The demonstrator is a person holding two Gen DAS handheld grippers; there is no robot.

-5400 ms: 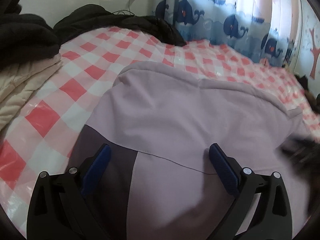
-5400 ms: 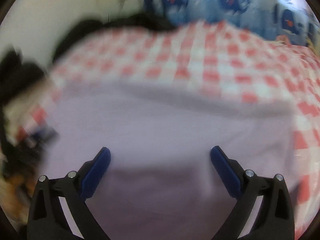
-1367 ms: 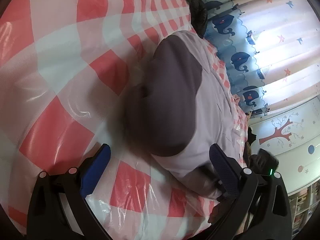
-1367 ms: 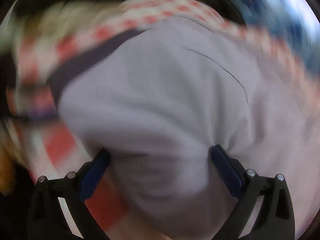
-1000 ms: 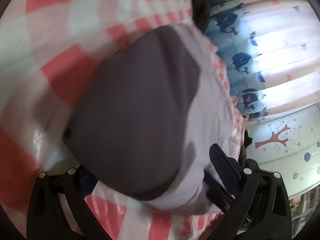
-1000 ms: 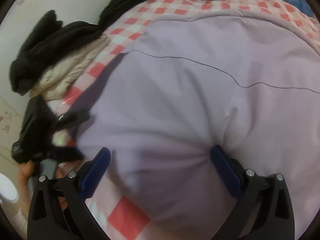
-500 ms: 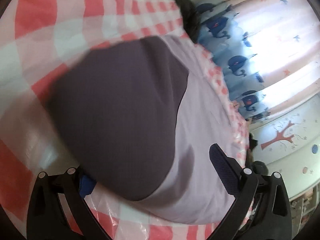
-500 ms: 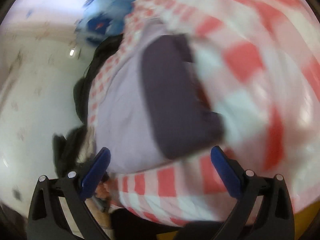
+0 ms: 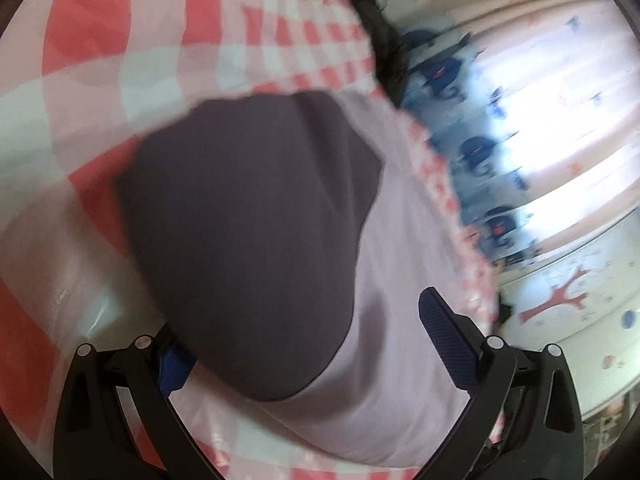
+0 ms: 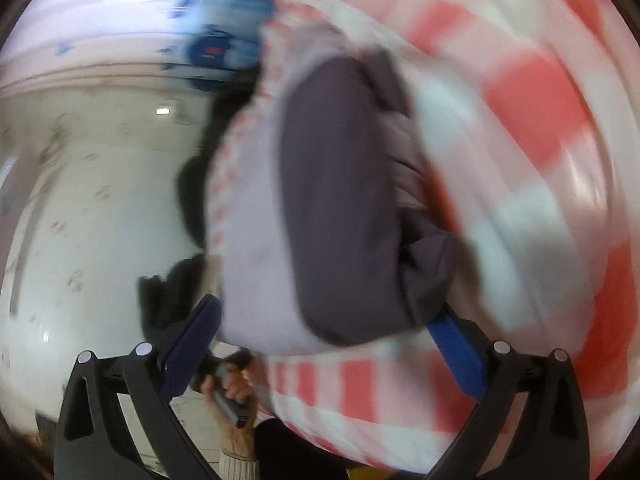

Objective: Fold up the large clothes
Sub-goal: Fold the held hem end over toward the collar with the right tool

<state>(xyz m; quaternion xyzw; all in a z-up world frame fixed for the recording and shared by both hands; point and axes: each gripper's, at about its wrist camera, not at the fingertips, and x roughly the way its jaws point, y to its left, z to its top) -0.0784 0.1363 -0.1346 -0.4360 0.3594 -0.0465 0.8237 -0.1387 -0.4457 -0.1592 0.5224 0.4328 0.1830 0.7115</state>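
The bed [image 9: 132, 52] carries a red, pink and white checked cover under a clear glossy sheet, and it fills most of both wrist views. Behind it hangs a curtain [image 9: 476, 152] printed with dark blue whales, brightly backlit. A dark heap of clothing [image 9: 380, 32] lies at the far edge of the bed, next to the curtain.

The garment [image 9: 400, 280] lies on the bed. It is pale lilac with a dark purple-grey panel [image 9: 248, 240], and it is bunched into a rounded mass. In the right wrist view the same garment [image 10: 256, 216] shows lilac on the left and the dark panel [image 10: 340, 200] on the right, with creased folds along its right edge. This view is motion-blurred, so fine detail cannot be read.

The left gripper [image 9: 316, 336] is spread wide. The garment sits between its two fingers; the dark panel covers the tip of the left finger, and the right finger [image 9: 448, 340] rests against the lilac cloth. It clamps nothing.

The right gripper [image 10: 320, 340] is also spread wide, with the lower end of the garment between its fingers. The cloth overlaps the tip of the right finger [image 10: 456, 356]. The left finger [image 10: 192, 340] stands just beside the lilac edge.

Below the garment in the right wrist view, a hand [image 10: 232, 400] grips a dark handle.
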